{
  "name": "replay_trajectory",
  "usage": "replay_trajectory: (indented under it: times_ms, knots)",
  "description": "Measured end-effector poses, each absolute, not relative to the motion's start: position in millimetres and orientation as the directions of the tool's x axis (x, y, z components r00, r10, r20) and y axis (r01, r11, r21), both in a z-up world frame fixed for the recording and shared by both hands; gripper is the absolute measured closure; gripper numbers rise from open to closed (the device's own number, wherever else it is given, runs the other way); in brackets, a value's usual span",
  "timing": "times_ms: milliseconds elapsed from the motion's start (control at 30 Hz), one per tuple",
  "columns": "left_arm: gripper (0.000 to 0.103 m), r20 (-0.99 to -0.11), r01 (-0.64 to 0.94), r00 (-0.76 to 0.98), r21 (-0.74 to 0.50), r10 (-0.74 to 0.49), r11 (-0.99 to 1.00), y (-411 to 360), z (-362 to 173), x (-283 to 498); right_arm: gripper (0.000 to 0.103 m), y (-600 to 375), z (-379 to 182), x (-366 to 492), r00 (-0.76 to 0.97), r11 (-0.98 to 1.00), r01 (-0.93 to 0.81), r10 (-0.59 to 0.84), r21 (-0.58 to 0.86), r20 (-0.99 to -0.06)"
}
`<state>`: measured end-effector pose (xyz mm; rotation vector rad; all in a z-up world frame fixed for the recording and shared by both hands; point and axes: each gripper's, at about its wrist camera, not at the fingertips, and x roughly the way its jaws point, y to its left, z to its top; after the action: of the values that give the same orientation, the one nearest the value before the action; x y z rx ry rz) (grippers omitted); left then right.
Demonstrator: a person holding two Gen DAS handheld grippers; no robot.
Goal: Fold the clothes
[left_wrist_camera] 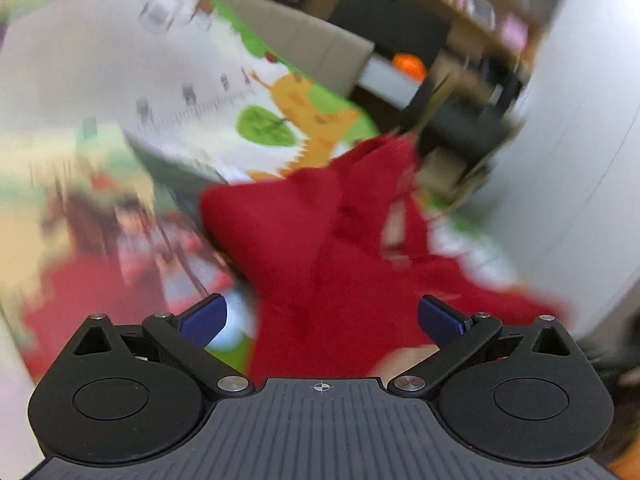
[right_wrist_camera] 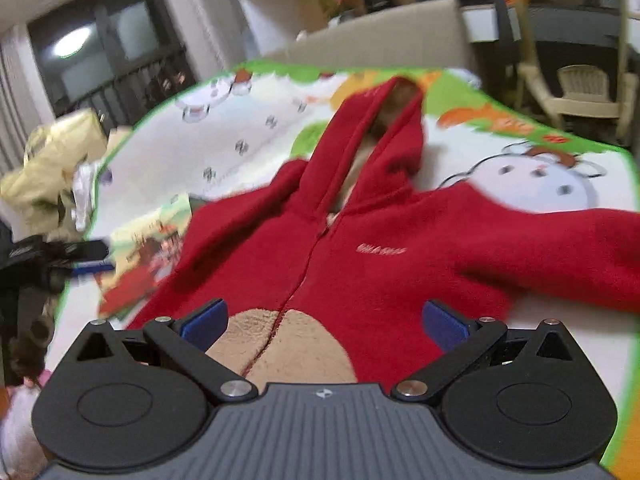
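Note:
A red hooded zip jacket [right_wrist_camera: 360, 248] lies face up on a cartoon play mat [right_wrist_camera: 168, 148], hood pointing away, one sleeve stretched to the right. A beige fleece patch [right_wrist_camera: 280, 340] sits at its near hem. My right gripper [right_wrist_camera: 324, 320] hangs open just above that hem, with nothing between its blue pads [right_wrist_camera: 444, 322]. My left gripper [left_wrist_camera: 322, 316] is open too, over a rumpled part of the jacket [left_wrist_camera: 320, 240]; the view is blurred. In the right wrist view the left gripper [right_wrist_camera: 96, 258] shows at the mat's left edge. The right gripper [left_wrist_camera: 432, 120] appears beyond the jacket.
A colourful picture book [right_wrist_camera: 148, 248] lies on the mat left of the jacket. A pale yellow garment heap [right_wrist_camera: 52, 160] sits off the mat's left edge. Behind the mat stand a beige sofa back [right_wrist_camera: 380, 36] and a plastic chair [right_wrist_camera: 580, 80]. A white wall [left_wrist_camera: 580, 140] rises on the right.

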<state>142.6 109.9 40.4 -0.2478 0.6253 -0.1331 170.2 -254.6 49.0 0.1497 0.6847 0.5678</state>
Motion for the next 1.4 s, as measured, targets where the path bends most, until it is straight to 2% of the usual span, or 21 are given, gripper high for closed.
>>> replay_trajectory:
  times_ms: [33, 167, 233, 367, 400, 500, 567, 600, 633, 700, 767, 867, 900, 967, 1000, 1033, 1100, 1200, 1300, 1400]
  knots:
    - [0.000, -0.564, 0.056, 0.814, -0.158, -0.137, 0.986, 94.6, 40.7, 153.3, 0.000, -245.6, 38.4, 175.3, 0.615, 0.837, -0.455, 0.543, 0.304, -0.573]
    - [0.000, -0.471, 0.104, 0.882, 0.175, -0.009, 0.979, 41.9, 37.1, 189.5, 0.000, -223.1, 4.1, 183.6, 0.546, 0.823, -0.475, 0.554, 0.312, -0.628]
    - [0.000, -0.469, 0.117, 0.883, 0.255, 0.016, 0.960, 27.6, 24.6, 211.7, 0.000, -219.0, 2.5, 179.4, 0.559, 0.824, -0.492, 0.547, 0.282, -0.623]
    - [0.001, -0.459, 0.143, 0.886, 0.403, 0.064, 0.904, 0.0, -0.3, 255.4, 0.000, -232.5, 1.5, 178.4, 0.553, 0.802, -0.480, 0.590, 0.354, -0.588]
    - [0.004, -0.465, 0.149, 0.883, 0.416, 0.069, 0.897, -1.2, -6.1, 262.8, 0.000, -236.2, 0.8, 178.5, 0.552, 0.796, -0.477, 0.602, 0.374, -0.578]
    - [0.064, -0.529, 0.156, 0.844, 0.405, 0.092, 0.901, 11.2, -19.8, 278.0, 0.000, -238.8, 0.6, 179.7, 0.550, 0.785, -0.470, 0.618, 0.404, -0.562]
    - [0.069, -0.519, 0.132, 0.850, 0.374, 0.089, 0.918, 25.5, -14.5, 273.5, 0.000, -240.0, -0.1, 180.1, 0.549, 0.779, -0.468, 0.626, 0.417, -0.554]
    - [0.080, -0.514, 0.120, 0.853, 0.358, 0.088, 0.926, 32.6, -11.9, 271.3, 0.000, -240.1, 0.3, 180.3, 0.549, 0.777, -0.467, 0.629, 0.422, -0.551]
    - [0.085, -0.509, 0.109, 0.856, 0.342, 0.087, 0.933, 39.8, -9.3, 269.1, 0.000, -240.7, 0.2, 180.4, 0.548, 0.775, -0.466, 0.631, 0.426, -0.549]
    - [0.086, -0.467, 0.089, 0.882, 0.292, 0.061, 0.952, 47.7, 7.5, 256.7, 0.000, -241.4, -0.4, 181.1, 0.546, 0.772, -0.464, 0.635, 0.434, -0.546]
    - [0.086, -0.405, 0.121, 0.914, 0.212, -0.025, 0.970, 44.5, 34.2, 237.9, 0.000, -241.8, -0.9, 181.9, 0.545, 0.769, -0.462, 0.639, 0.441, -0.543]
    - [0.085, -0.343, 0.273, 0.917, 0.166, -0.204, 0.948, 24.2, 55.1, 209.9, 0.000, -243.1, -1.2, 183.5, 0.544, 0.764, -0.455, 0.645, 0.457, -0.536]
    - [0.080, -0.330, 0.324, 0.907, 0.153, -0.261, 0.934, 17.1, 59.9, 201.6, 0.000, -243.5, -1.1, 184.1, 0.544, 0.763, -0.452, 0.647, 0.462, -0.535]
    - [0.067, -0.401, 0.415, 0.851, 0.114, -0.340, 0.903, 3.8, 45.5, 196.9, 0.000, -245.1, -0.9, 186.6, 0.540, 0.758, -0.441, 0.652, 0.481, -0.533]
    - [0.052, -0.440, 0.450, 0.818, 0.088, -0.370, 0.889, -1.0, 36.3, 195.9, 0.000, -246.0, -0.7, 187.8, 0.537, 0.755, -0.435, 0.655, 0.490, -0.531]
    - [0.041, -0.476, 0.468, 0.789, 0.054, -0.389, 0.882, -2.2, 26.7, 196.2, 0.000, -244.8, 0.5, 189.7, 0.526, 0.756, -0.439, 0.655, 0.486, -0.542]
    - [0.034, -0.519, 0.481, 0.743, -0.024, -0.422, 0.876, 2.3, 12.5, 195.0, 0.000, -240.1, 3.2, 192.5, 0.505, 0.761, -0.451, 0.648, 0.466, -0.570]
    - [0.020, -0.520, 0.459, 0.735, -0.089, -0.435, 0.884, 19.0, 10.2, 186.4, 0.000, -232.3, 6.0, 190.9, 0.498, 0.777, -0.475, 0.625, 0.414, -0.601]
    - [0.009, -0.511, 0.436, 0.753, -0.082, -0.414, 0.896, 41.7, 18.2, 176.1, 0.000, -234.3, 21.7, 188.5, 0.516, 0.784, -0.497, 0.612, 0.372, -0.600]
    - [0.009, -0.513, 0.433, 0.754, -0.081, -0.410, 0.898, 57.8, 21.9, 171.6, 0.000, -240.1, 45.2, 183.4, 0.692, 0.861, -0.460, 0.502, 0.218, -0.519]
